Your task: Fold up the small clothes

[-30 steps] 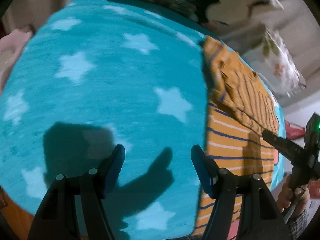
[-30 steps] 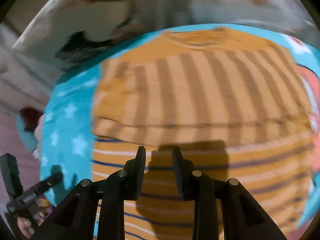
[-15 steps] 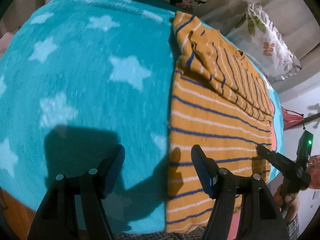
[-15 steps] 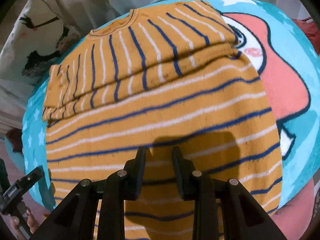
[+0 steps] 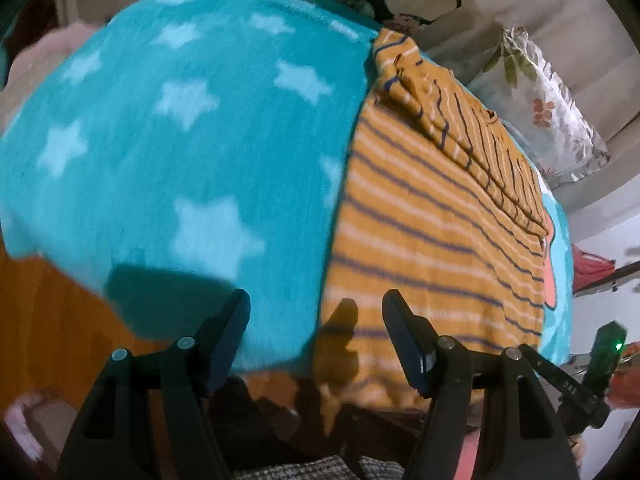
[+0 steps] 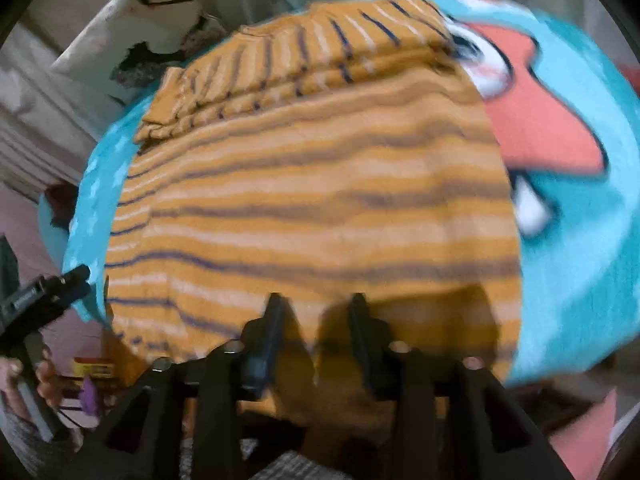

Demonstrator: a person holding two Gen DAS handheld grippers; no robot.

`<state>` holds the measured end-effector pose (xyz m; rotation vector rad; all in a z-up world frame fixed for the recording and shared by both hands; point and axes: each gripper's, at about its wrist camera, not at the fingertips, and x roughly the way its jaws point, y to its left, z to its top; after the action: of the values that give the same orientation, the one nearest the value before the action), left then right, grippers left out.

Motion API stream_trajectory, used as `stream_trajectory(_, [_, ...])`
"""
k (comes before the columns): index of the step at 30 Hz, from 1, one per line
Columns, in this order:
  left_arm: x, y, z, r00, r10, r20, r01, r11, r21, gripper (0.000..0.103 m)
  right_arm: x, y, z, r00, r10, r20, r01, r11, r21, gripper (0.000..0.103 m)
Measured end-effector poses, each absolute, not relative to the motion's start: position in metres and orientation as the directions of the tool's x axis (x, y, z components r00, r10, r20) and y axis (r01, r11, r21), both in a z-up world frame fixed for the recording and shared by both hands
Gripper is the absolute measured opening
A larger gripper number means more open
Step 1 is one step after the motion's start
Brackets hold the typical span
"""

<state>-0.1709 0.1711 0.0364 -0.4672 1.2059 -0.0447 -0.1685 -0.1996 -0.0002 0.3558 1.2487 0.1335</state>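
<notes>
An orange shirt with navy and white stripes [image 5: 432, 216] lies flat on a teal star blanket [image 5: 192, 128], its top part folded down over the body. Its hem hangs over the near edge. My left gripper [image 5: 316, 312] is open and empty, just in front of the shirt's near left corner. In the right wrist view the shirt [image 6: 312, 200] fills the middle. My right gripper [image 6: 316, 308] is open and empty at the middle of the hem. The left gripper also shows in the right wrist view [image 6: 44, 292], and the right gripper at the left wrist view's right edge [image 5: 568, 384].
Floral pillows [image 5: 548, 112] lie behind the blanket. The blanket has a coral cartoon print [image 6: 536, 120] right of the shirt. A wooden surface [image 5: 44, 320] shows below the blanket's near left edge. Pink fabric [image 5: 44, 52] lies at the far left.
Both grippers have pulled back toward the near edge of the blanket. The left gripper has shifted right toward the shirt's near left corner. The right gripper's jaws have opened wider. The shirt has not moved.
</notes>
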Motion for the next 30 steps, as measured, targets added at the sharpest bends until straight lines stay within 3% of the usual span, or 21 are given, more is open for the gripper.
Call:
stream_trajectory(5, [-0.201, 0.167, 0.023, 0.379, -0.331, -0.864, -0.232, 0.87, -0.435, 0.069, -0.203, -0.238, 0.002, 0.336, 0.437, -0.835, 0.145, 0.851, 0.504, 0.044])
stream_trajectory(6, [-0.204, 0.166, 0.02, 0.381, -0.352, -0.855, -0.226, 0.861, -0.455, 0.07, -0.211, -0.248, 0.002, 0.343, 0.43, -0.835, 0.166, 0.847, 0.504, 0.048])
stream_trajectory(16, [-0.203, 0.151, -0.023, 0.363, -0.501, -0.786, -0.24, 0.765, -0.598, 0.071, -0.244, -0.305, -0.007, 0.414, 0.406, -0.814, 0.275, 0.797, 0.538, 0.049])
stream_trajectory(20, [-0.203, 0.145, -0.034, 0.354, -0.551, -0.755, -0.243, 0.726, -0.644, 0.076, -0.235, -0.297, -0.022, 0.393, 0.463, -0.794, 0.258, 0.774, 0.579, 0.049])
stream_trajectory(30, [-0.207, 0.139, -0.037, 0.318, -0.611, -0.725, -0.224, 0.695, -0.683, 0.076, -0.225, -0.27, -0.062, 0.329, 0.547, -0.769, 0.249, 0.736, 0.63, 0.054])
